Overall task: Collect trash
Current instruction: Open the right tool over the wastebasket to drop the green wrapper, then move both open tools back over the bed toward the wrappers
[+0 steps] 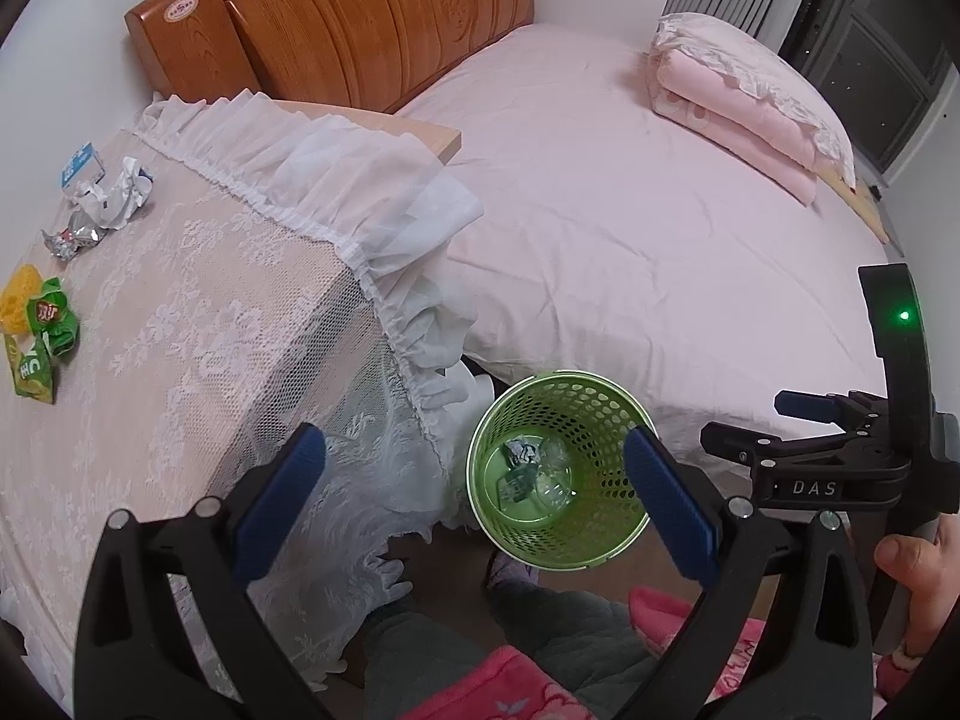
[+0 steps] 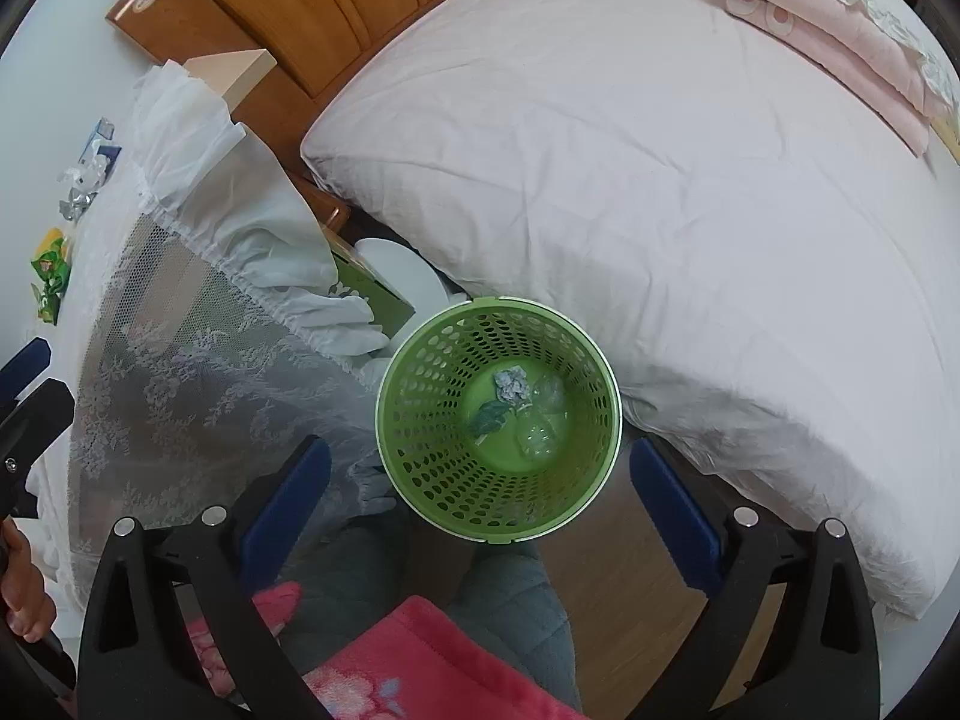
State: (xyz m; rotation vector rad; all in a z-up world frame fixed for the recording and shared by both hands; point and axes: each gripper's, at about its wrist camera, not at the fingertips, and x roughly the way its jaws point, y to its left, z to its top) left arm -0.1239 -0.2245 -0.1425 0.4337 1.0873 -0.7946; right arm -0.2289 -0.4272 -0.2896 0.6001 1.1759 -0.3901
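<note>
A green perforated bin [image 1: 591, 546] [image 2: 420, 420] stands on the floor between the bed and the table, with crumpled wrappers [image 2: 510, 387] in its bottom. On the lace-covered table [image 1: 198, 324] lie green snack wrappers [image 1: 45, 330], a silver foil wrapper [image 1: 69, 237], crumpled white paper [image 1: 117, 195] and a small blue-white carton [image 1: 81, 165]. My left gripper [image 1: 474, 468] is open and empty above the table's corner and the bin. My right gripper [image 2: 480, 474] is open and empty, hovering right over the bin; it also shows in the left wrist view [image 1: 798, 420].
A bed with a pink sheet [image 1: 630, 210] and a folded pink quilt [image 1: 750, 114] fills the right side. A wooden headboard [image 1: 360, 18] stands behind. The person's legs and a red blanket [image 2: 420, 660] are below the grippers. White and green items [image 2: 396, 282] lie under the table.
</note>
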